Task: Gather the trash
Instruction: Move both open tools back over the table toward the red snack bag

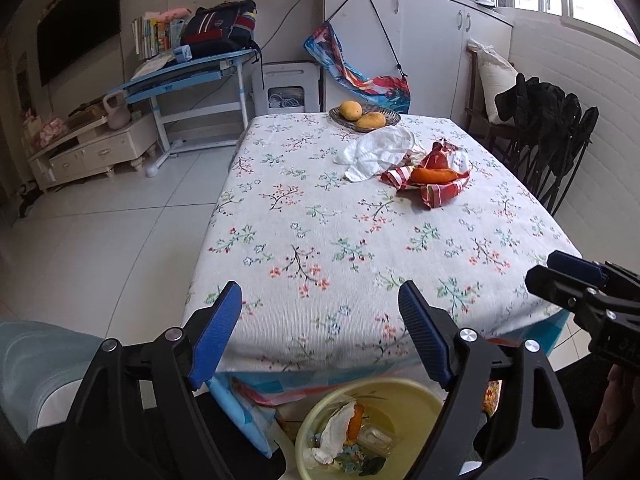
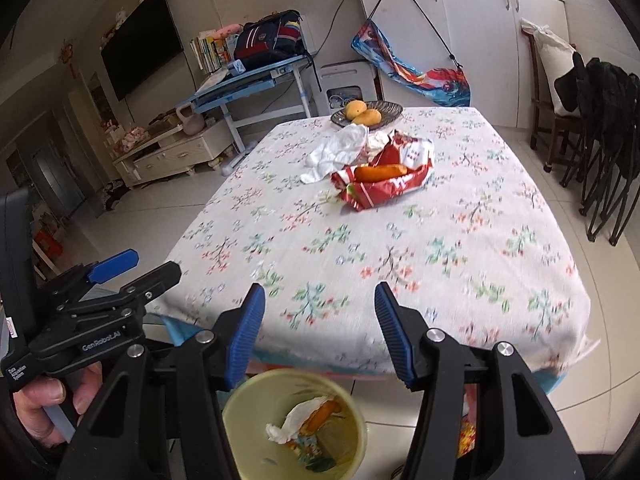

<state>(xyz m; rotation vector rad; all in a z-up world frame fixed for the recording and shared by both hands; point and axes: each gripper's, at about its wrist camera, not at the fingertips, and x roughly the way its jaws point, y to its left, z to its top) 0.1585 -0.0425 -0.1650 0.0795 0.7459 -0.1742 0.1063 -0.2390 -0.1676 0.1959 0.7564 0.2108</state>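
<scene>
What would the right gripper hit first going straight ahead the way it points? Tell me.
Probably the bare floral tablecloth near the table's front edge; the right gripper is open and empty, and the red wrapper lies farther back. Depth is uncertain.

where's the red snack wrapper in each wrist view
Left wrist view: the red snack wrapper lies right of centre, far up the table, with an orange peel on it.
Right wrist view: the red snack wrapper sits near the centre, in the upper half.
Shared landmark: the fruit plate at the table's far edge, just beyond the wrapper in both.
</scene>
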